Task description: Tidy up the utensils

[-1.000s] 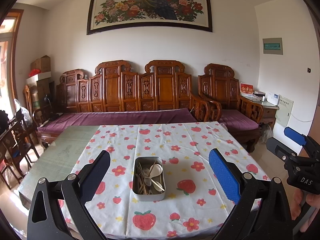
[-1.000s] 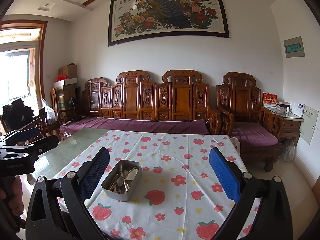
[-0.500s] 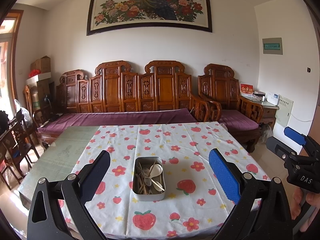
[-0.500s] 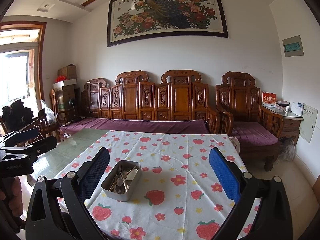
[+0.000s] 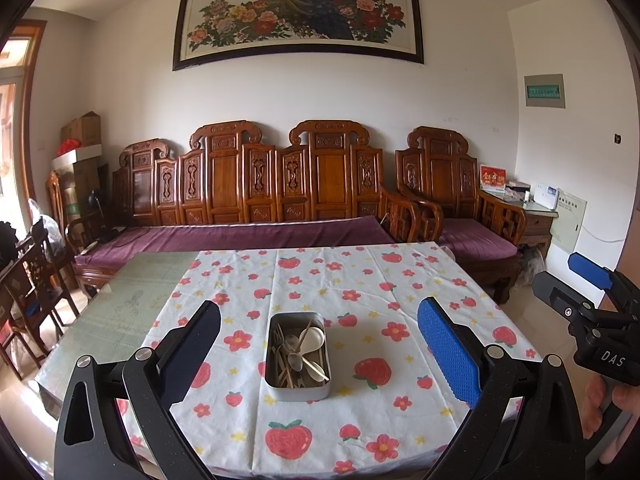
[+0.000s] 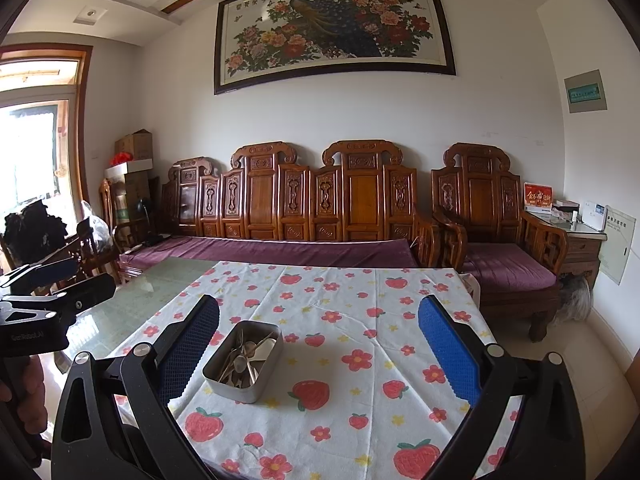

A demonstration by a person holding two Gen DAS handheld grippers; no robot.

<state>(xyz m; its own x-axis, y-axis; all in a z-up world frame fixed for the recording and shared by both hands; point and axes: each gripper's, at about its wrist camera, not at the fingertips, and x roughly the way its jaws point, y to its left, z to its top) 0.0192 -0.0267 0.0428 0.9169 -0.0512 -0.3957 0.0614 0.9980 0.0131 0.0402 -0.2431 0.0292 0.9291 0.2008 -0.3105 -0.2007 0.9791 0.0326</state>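
1. Living room w/ carved wooden sofa (image 5: 280,184) behind; counter (image 5: 120,312) has a strawberry-print cloth (image 5: 360,280) over most of it, glass bare along its left edge.
2. Metal tin (image 5: 298,388) sits mid-cloth toward the near edge, holding a loose pile of utensils (image 5: 298,350): white spoon, metal spoons/forks, wooden sticks.
3. Left tongs (image 5: 318,354) and right tongs (image 6: 318,354) both spread wide, holding nothing, above the near edge.
4. Handling, prob.: utensils light, stiff, smooth metal slippery; tangled, so others may lift along.
5. Grip one handle mid-shaft where it sticks up. Tin is light and may slide on the cloth.
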